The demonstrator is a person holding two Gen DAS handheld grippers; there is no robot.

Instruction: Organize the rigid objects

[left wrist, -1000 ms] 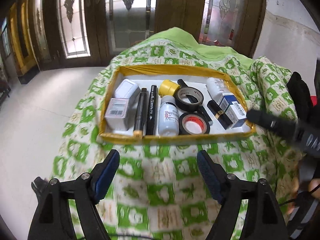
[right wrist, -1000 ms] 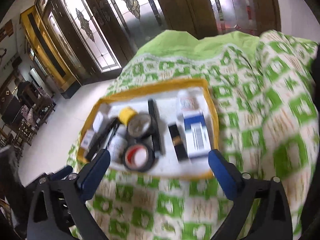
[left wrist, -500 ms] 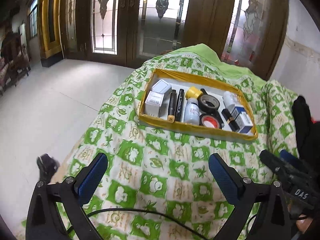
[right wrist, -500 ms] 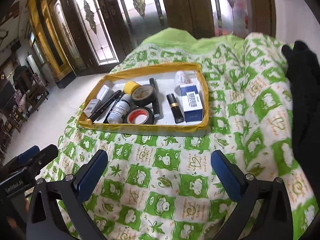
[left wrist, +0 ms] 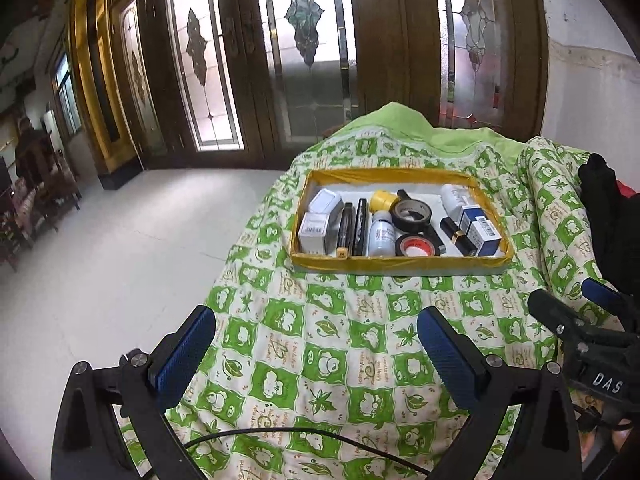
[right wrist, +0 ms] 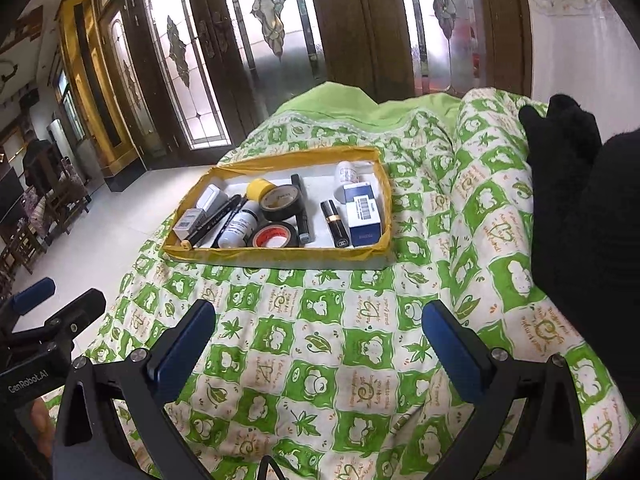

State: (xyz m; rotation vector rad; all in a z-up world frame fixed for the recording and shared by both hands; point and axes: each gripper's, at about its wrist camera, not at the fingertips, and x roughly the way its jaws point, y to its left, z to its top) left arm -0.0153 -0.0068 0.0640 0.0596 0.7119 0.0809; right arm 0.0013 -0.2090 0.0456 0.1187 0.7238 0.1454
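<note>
A yellow-rimmed tray (left wrist: 400, 262) (right wrist: 280, 254) lies on a green-and-white patterned cloth. It holds white boxes (left wrist: 318, 230), two black pens (left wrist: 352, 228), a white bottle (left wrist: 380, 234), a yellow cap (left wrist: 382, 200), two rolls of black tape (left wrist: 412, 214) (right wrist: 274, 236), a black lipstick (right wrist: 335, 226) and a blue-and-white box (right wrist: 362, 216). My left gripper (left wrist: 316, 354) stands open and empty above the cloth, well short of the tray. My right gripper (right wrist: 318, 350) is open and empty too, beside it to the right.
A black garment (right wrist: 580, 208) lies on the cloth at the right. The cloth (left wrist: 360, 360) drops off to a white tiled floor (left wrist: 100, 260) on the left. Wooden doors with glass panes (left wrist: 308, 60) stand behind. A cable (left wrist: 280, 436) crosses the near cloth.
Both grippers have pulled back from the tray, which now looks smaller and farther. The left jaws have widened. The tray's contents have not moved.
</note>
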